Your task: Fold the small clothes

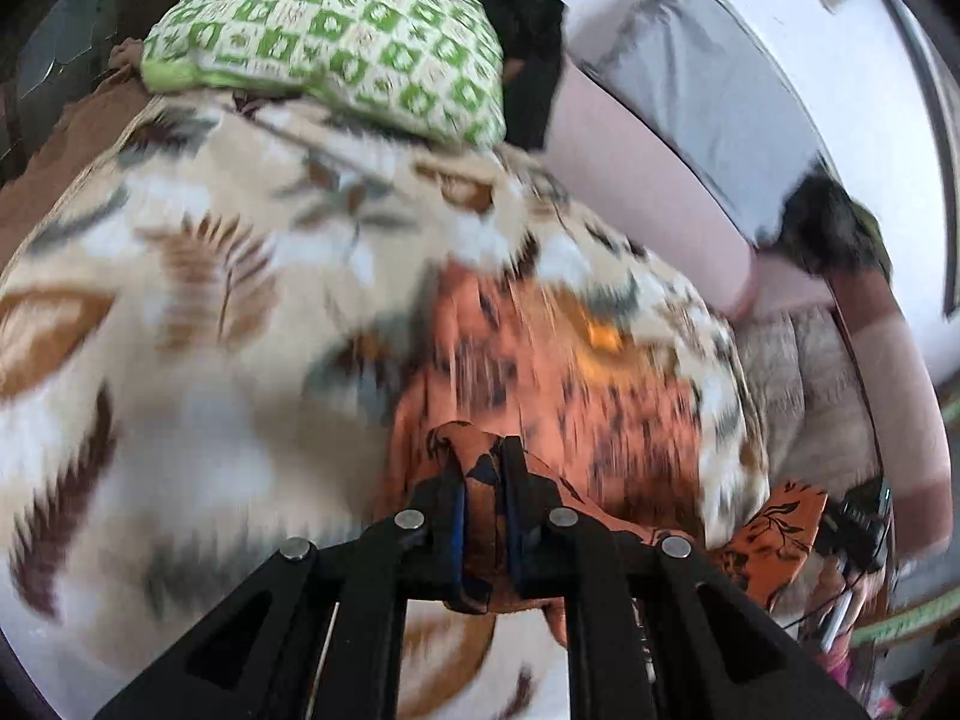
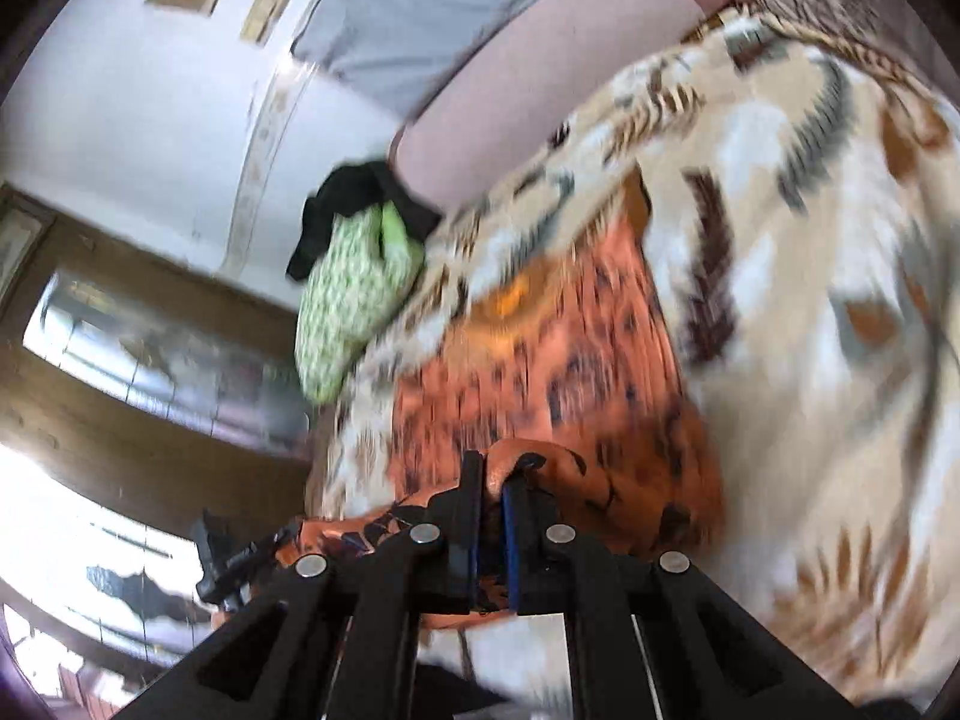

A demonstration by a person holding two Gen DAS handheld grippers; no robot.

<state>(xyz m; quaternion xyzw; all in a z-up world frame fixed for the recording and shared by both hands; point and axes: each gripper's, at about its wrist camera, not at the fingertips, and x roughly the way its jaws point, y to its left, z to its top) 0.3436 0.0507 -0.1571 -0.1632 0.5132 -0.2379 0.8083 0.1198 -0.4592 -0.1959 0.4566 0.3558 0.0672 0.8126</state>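
Orange leaf-print garment [image 1: 540,372], clenched by left gripper [image 1: 483,480] and right gripper [image 2: 492,498] at six o'clock, may slip if tugged unevenly.

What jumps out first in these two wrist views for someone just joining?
The orange garment with dark leaf print stands out, stretched over the cream leaf-patterned blanket, one edge pinched in the left claw and another in the right claw. Behind it, at the far end of the blanket, sits a green-and-white checked pillow with a black cloth behind it.
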